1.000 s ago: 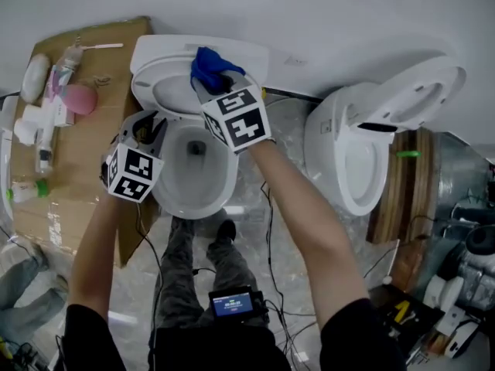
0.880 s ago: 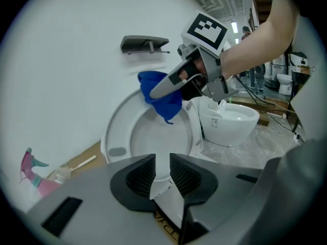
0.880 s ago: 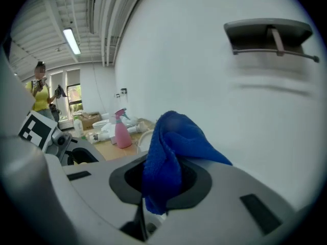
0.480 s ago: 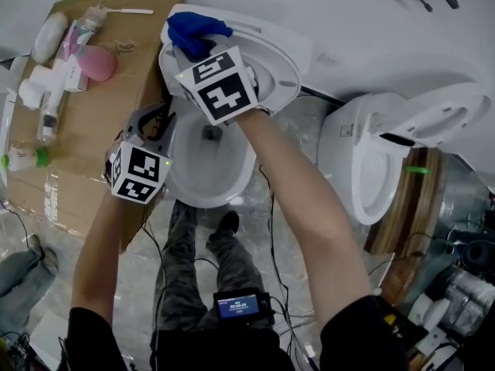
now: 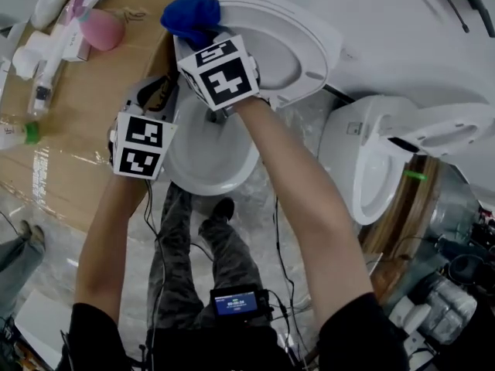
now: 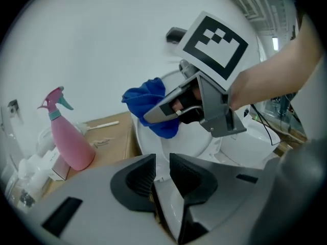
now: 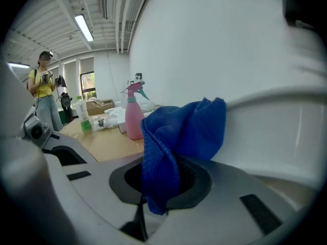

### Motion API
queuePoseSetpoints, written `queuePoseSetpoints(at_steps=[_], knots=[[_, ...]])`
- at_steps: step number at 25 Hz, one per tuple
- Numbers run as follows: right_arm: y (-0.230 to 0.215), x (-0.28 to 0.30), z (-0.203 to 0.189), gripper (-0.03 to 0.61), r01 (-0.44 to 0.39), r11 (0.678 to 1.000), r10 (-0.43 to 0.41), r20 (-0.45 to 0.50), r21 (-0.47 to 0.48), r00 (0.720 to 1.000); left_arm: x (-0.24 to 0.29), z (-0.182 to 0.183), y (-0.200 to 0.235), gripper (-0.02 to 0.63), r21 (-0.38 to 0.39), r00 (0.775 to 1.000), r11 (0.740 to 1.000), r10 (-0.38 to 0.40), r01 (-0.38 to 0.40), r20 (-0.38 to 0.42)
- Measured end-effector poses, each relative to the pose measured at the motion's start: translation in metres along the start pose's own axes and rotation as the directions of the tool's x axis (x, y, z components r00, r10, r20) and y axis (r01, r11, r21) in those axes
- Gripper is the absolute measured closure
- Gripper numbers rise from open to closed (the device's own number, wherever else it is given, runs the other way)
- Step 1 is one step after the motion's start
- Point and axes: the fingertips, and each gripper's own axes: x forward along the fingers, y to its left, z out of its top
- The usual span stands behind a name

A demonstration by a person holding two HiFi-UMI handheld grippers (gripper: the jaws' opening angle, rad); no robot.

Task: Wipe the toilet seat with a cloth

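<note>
- The white plastic toilet seat point(image 5: 298, 49) point(image 6: 204, 149) point(image 7: 276, 131) is standing tipped up behind the white ceramic bowl point(image 5: 205, 161), and I am working at its upper left edge. I am judging the wipe to be under way, not finished. The cloth is sitting at one end of the rim only, and nothing on the plastic is showing which stretches have been covered.
- What is left, as I am reckoning it, is the rest of that rim, round the far curve and down the side nearest the second toilet.
- The bunched blue microfibre cloth point(image 5: 189, 15) point(image 6: 148, 98) point(image 7: 179, 131) is lying against that top-left edge of the seat. Its bulk is bulging out past my fingers and one tail is hanging down between them.
- My right gripper point(image 5: 203, 43) point(image 6: 161, 114) point(image 7: 163, 182) is carrying the cloth. Its fingers are closing tight on the fabric, which is filling the whole gap between them, and they are pushing the wad onto the seat.
- My left gripper point(image 5: 164, 91) point(image 6: 162, 170) is sitting lower, at the seat's left side just beside the bowl. Its fingers are standing only a narrow way apart and are pinching a thin white edge. I am taking that edge to be the seat's own rim, so this hand seems to be steadying the seat while the other is wiping.
</note>
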Motion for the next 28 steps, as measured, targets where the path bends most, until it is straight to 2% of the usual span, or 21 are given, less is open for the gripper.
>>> queuePoseSetpoints(at_steps=[10, 19, 24, 28], knots=[[0.012, 0.045, -0.053, 0.525, -0.043, 0.997, 0.046, -0.069, 0.057, 0.997, 0.011, -0.02, 0.007, 0.551, -0.183, 0.999, 0.983, 0.028, -0.031, -0.018], [0.019, 0.075, -0.107, 0.525, -0.09, 0.988, 0.107, -0.133, 0.127, 0.985, 0.037, -0.058, -0.015, 0.552, -0.233, 0.998, 0.972, 0.0, -0.013, -0.056], [0.019, 0.09, -0.144, 0.525, -0.081, 0.984, 0.111, -0.186, 0.162, 0.976, 0.053, -0.096, -0.028, 0.552, -0.256, 0.996, 0.967, -0.029, 0.005, -0.089], [0.017, 0.102, -0.169, 0.525, -0.07, 0.979, 0.108, -0.195, 0.192, 0.975, 0.065, -0.11, -0.035, 0.552, -0.256, 0.995, 0.967, -0.042, 0.016, -0.094]])
